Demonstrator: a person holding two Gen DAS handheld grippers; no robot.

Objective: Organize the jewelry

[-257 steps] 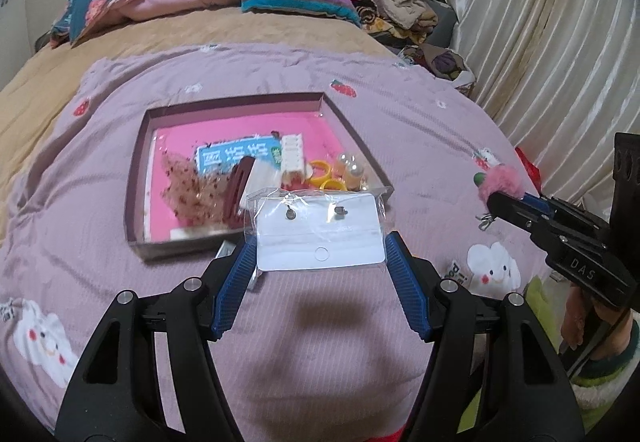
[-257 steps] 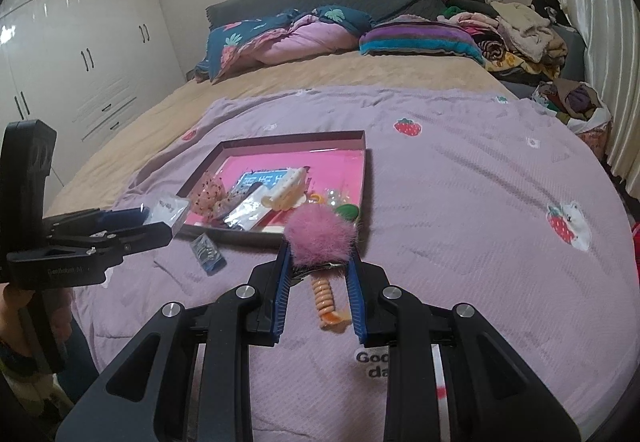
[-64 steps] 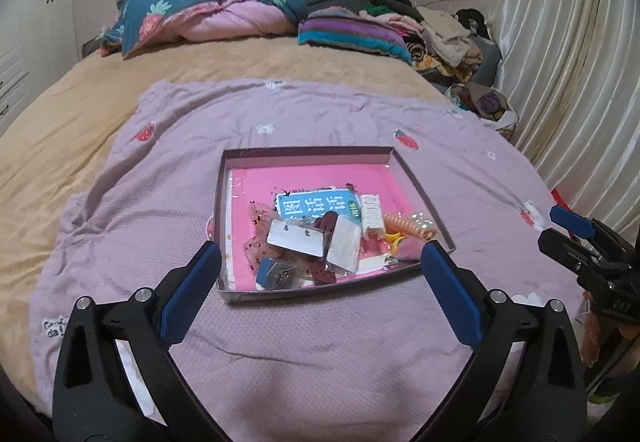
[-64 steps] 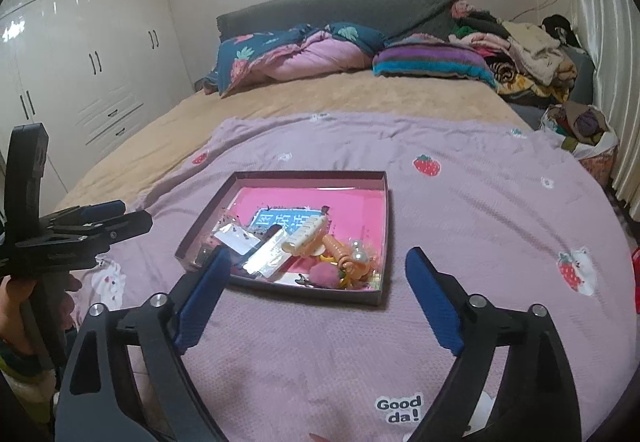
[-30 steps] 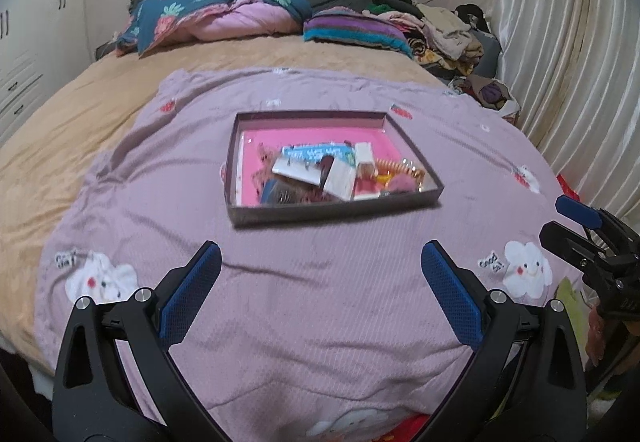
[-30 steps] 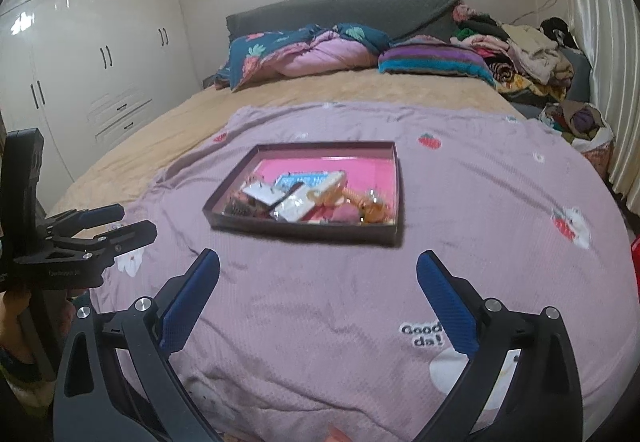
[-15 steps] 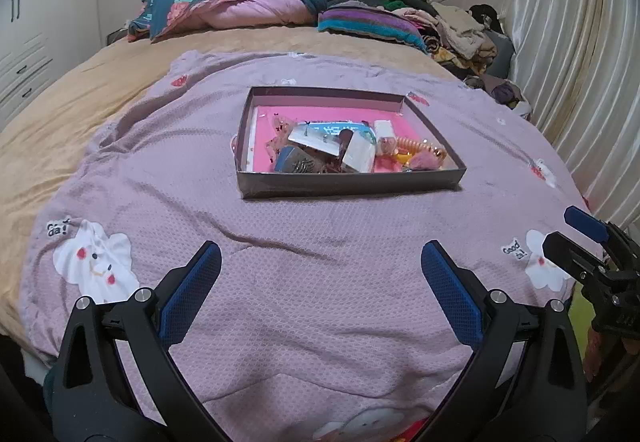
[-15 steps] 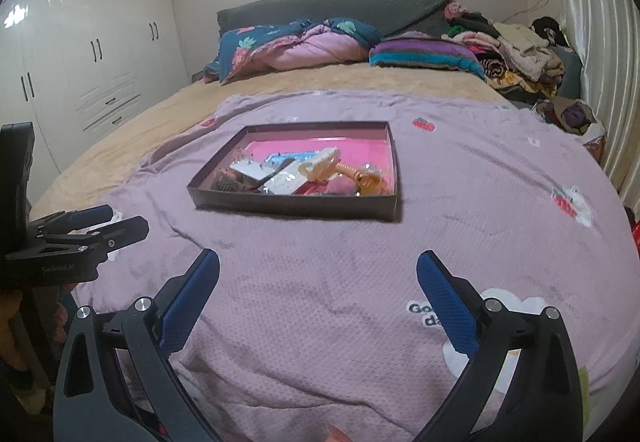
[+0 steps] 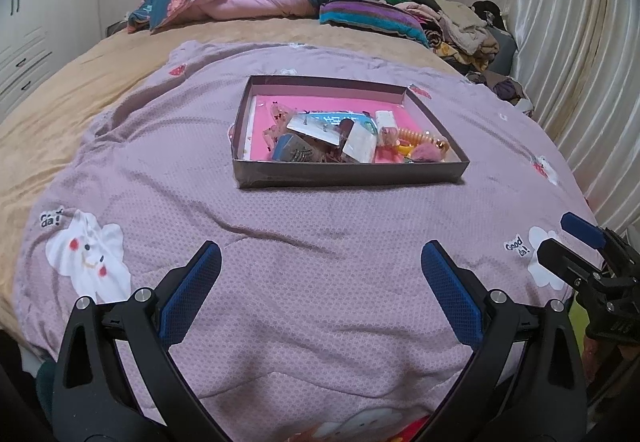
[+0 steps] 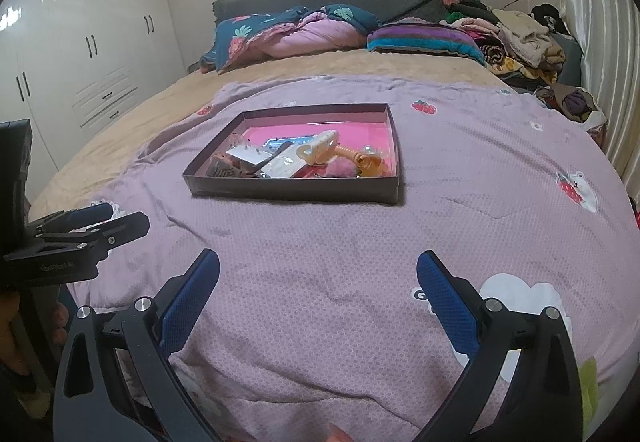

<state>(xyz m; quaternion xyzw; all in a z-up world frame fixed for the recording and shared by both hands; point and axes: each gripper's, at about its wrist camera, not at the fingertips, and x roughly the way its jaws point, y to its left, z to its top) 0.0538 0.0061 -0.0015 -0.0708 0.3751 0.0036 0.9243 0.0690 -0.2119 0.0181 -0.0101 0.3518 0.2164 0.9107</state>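
Note:
A shallow dark box with a pink floor (image 9: 348,175) (image 10: 292,191) lies on the purple bedspread. It holds several pieces: clear earring bags (image 9: 316,129), a pink pompom (image 9: 426,153) (image 10: 340,168), an orange spiral hair tie (image 10: 352,154), a cream hair claw (image 10: 318,147). My left gripper (image 9: 320,274) is open and empty, low over the spread, well short of the box. My right gripper (image 10: 318,282) is open and empty, also short of the box. Each gripper shows in the other's view, the right one (image 9: 580,246) and the left one (image 10: 92,222).
The purple bedspread (image 9: 320,226) with cartoon prints covers a tan bed. Pillows and a folded quilt (image 10: 296,29) lie at the head, a clothes pile (image 10: 516,33) at the far right. White wardrobes (image 10: 80,61) stand left, a curtain (image 9: 580,61) right.
Both grippers, earlier shut on an earring bag and the pink pompom, have released them into the box. Both have since drawn back and lowered, staying open.

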